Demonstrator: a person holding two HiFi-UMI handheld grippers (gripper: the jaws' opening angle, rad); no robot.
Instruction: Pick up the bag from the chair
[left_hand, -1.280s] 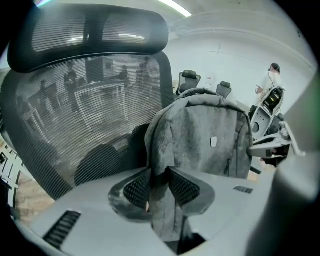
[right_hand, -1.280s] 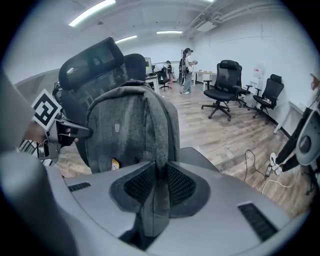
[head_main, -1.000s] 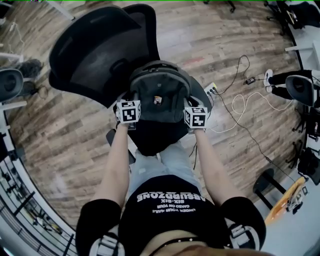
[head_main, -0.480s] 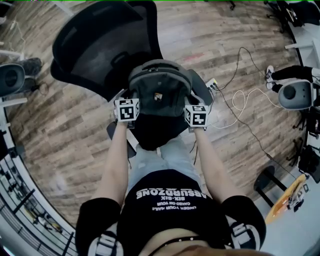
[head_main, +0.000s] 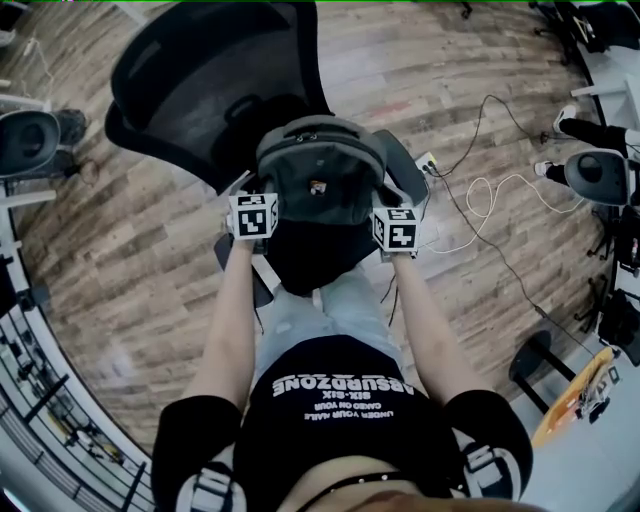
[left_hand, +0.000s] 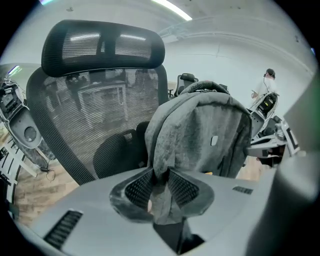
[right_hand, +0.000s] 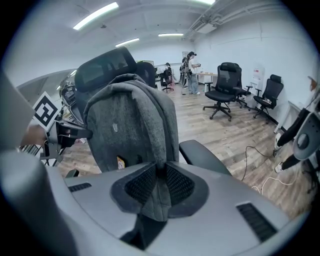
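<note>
A grey backpack stands upright on the seat of a black mesh office chair. My left gripper is at the bag's left side, shut on a fold of its grey fabric. My right gripper is at the bag's right side, shut on the fabric edge there. In the left gripper view the bag leans in front of the chair's mesh back. In the right gripper view the bag hides most of the chair, and an armrest shows to its right.
Wood-plank floor surrounds the chair. White and black cables and a power strip lie on the floor to the right. Other office chairs and people stand far off. Racks line the left edge.
The bag and both grippers have shifted slightly toward me and away from the chair back. Both grips are unchanged.
</note>
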